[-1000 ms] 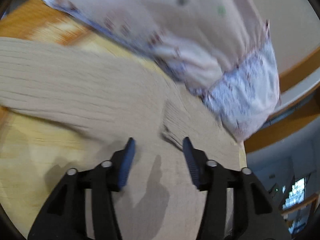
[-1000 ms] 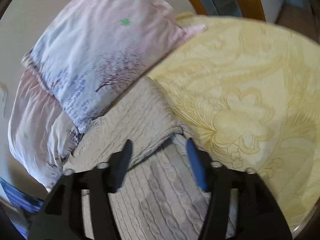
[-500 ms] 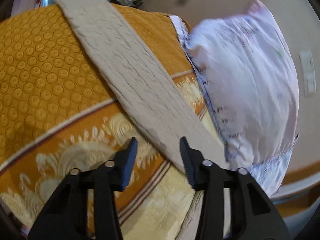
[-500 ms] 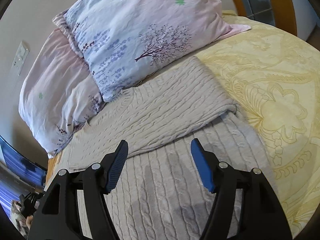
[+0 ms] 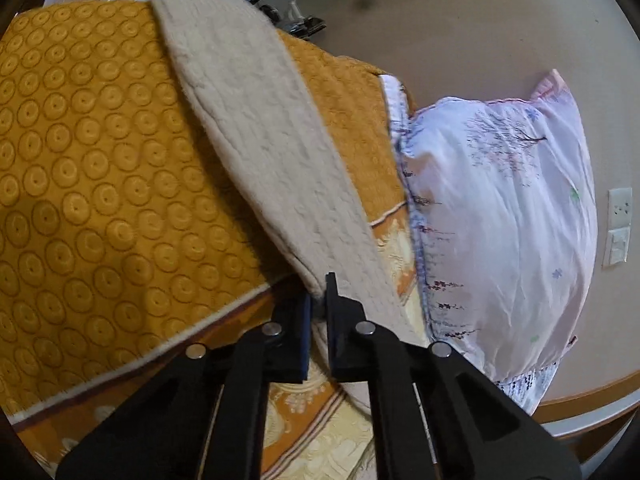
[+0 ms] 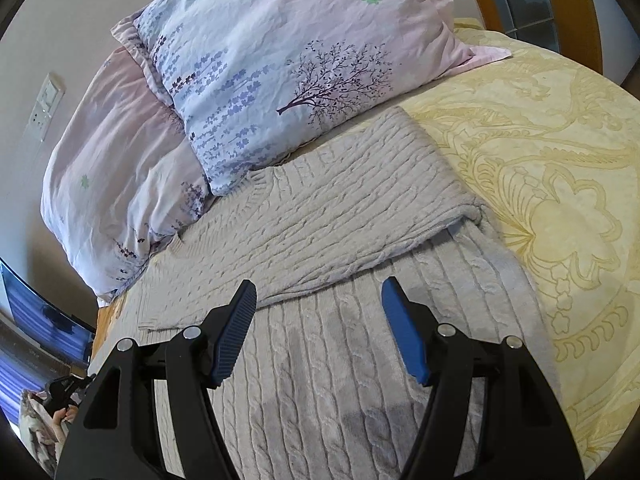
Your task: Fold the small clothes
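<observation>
My left gripper (image 5: 319, 312) is closest to me in the left wrist view, and its two black jaws are squeezed tight on the edge of the cream cable-knit sweater's long sleeve (image 5: 264, 136). The soft edge is pinched right between the blue pads. From there the sleeve runs away from me as a wide strip, up and to the left, lying on top of the orange bedspread with round ring shapes (image 5: 92, 184). Near my gripper the bedspread has a pale yellow part with a white stripe. To the right of the sleeve sits a white and pink pillow with little purple trees (image 5: 500, 216). Far behind it is a plain beige wall (image 5: 460, 32) with a white wall switch (image 5: 618, 226) on the right.

My right gripper (image 6: 318, 306) is let go, with its jaws standing wide apart and nothing between them. It hangs just over the body of the cream cable-knit sweater (image 6: 332, 380), which lies flat on the bed near me. A bit farther, one part of the sweater is folded over and lies across the body, from the right side to the left. To the right of the sweater is the pale yellow bedspread with big flower shapes (image 6: 560, 208). Farther back, a pillow with a dark tree picture (image 6: 280, 64) leans over the top edge of the sweater, and a second pink pillow (image 6: 116, 176) sits to its left. A white wall switch (image 6: 46, 104) is on the wall at the far left
</observation>
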A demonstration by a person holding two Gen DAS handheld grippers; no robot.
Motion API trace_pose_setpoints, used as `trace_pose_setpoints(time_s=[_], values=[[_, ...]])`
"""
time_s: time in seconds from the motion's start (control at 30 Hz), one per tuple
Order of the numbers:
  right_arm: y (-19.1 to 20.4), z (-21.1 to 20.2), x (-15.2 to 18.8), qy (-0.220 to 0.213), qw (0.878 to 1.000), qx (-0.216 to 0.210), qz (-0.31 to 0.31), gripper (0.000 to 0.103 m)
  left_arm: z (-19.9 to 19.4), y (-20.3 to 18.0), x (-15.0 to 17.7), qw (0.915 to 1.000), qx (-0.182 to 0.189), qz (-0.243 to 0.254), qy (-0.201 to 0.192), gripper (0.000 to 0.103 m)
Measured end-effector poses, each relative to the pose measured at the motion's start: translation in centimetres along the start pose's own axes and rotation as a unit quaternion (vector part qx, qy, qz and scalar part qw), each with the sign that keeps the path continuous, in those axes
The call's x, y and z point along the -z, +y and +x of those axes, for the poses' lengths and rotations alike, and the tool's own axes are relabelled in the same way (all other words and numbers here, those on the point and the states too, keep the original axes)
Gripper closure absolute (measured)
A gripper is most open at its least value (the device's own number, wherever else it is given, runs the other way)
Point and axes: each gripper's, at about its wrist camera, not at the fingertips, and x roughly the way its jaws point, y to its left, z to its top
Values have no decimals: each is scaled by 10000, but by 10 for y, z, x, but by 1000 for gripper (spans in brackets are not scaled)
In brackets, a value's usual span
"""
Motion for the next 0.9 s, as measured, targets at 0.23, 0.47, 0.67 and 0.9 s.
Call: trace_pose_setpoints(time_s=[0.23, 0.47, 0.67, 0.9], values=[[3, -3, -3, -74, 9999, -81, -112, 36, -6, -87, 31, 9903, 1148, 763, 154, 98], [4, -7, -3, -118, 9997, -92, -186, 36, 32, -175, 119, 9600, 2031, 1670, 963, 98], [14, -9, -3, -125, 9991, -110, -403, 36, 98, -205, 225, 9322, 1923, 2338, 1984, 97], [53, 0, -6, 150, 9926, -248, -1178, 36, 131, -181, 286, 9014, 1172, 2950, 2944, 69]])
